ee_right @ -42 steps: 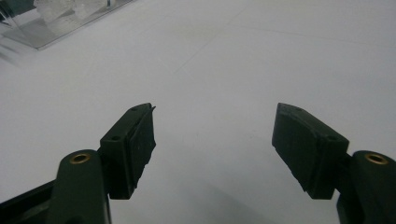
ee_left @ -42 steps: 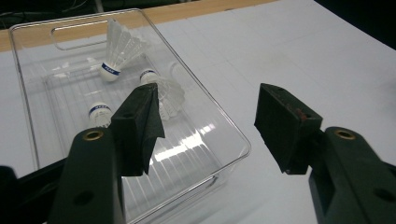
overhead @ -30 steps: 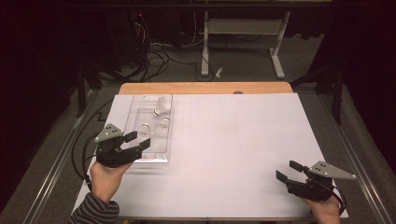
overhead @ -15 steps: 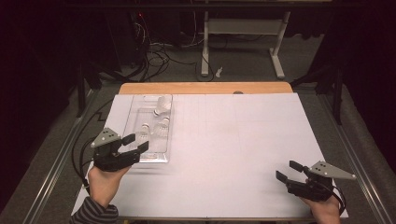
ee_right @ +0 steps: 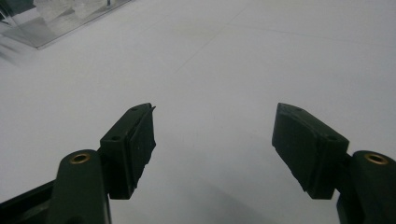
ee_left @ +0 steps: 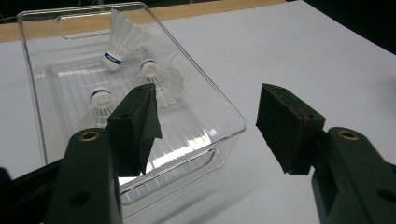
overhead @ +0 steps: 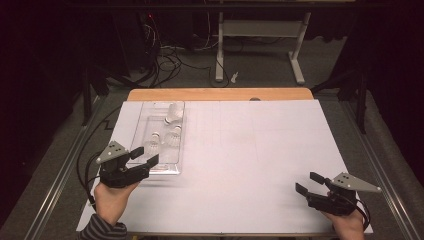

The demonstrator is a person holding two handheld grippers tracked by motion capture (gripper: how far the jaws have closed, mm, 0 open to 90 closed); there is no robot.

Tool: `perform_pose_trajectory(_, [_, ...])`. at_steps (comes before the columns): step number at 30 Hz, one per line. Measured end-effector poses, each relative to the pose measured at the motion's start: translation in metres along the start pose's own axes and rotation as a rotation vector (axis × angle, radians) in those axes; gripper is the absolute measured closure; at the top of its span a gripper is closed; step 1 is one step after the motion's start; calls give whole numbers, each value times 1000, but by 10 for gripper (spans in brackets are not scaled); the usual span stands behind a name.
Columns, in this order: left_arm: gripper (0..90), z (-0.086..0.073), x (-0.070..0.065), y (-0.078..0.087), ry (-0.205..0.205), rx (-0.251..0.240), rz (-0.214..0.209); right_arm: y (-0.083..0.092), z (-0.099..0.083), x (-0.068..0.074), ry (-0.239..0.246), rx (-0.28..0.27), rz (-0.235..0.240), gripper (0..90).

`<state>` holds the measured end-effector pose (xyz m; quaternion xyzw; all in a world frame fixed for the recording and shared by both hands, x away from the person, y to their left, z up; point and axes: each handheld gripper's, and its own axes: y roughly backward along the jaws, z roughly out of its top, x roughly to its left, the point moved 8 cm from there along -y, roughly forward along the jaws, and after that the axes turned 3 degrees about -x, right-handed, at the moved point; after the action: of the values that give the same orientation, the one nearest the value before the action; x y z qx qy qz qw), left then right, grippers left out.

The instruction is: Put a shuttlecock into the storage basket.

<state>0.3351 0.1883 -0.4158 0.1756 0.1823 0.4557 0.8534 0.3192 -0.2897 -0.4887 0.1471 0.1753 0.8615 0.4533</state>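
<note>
A clear plastic tray [overhead: 181,145] stands on the left side of the white-covered table [overhead: 250,150]. Three white shuttlecocks lie in its far half: one [overhead: 173,114] at the back, one [overhead: 172,136] by the right wall, one [overhead: 152,143] to the left. My left gripper [overhead: 145,154] hovers at the tray's near end, open and holding nothing. In the left gripper view the left gripper [ee_left: 210,112] straddles the tray's near right corner [ee_left: 205,77], with the shuttlecocks [ee_left: 119,39] beyond. My right gripper [overhead: 308,182] rests near the front right, open; the right gripper [ee_right: 215,126] has bare white surface between its jaws.
A wooden strip [overhead: 220,94] edges the table's far side, and metal rails [overhead: 385,170] run along both sides. Beyond lie a dark floor with cables [overhead: 165,60] and a white desk frame [overhead: 260,30]. White sheet stretches between tray and right gripper.
My left gripper has drawn back slightly toward the table's near edge, staying open. The right gripper, the tray and the shuttlecocks have not moved.
</note>
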Motion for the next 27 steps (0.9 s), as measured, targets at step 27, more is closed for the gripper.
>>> perform_pose_trajectory(27, [392,-18,-1,5,11,-2,-2,0,0,0,-4,-3,-1,303])
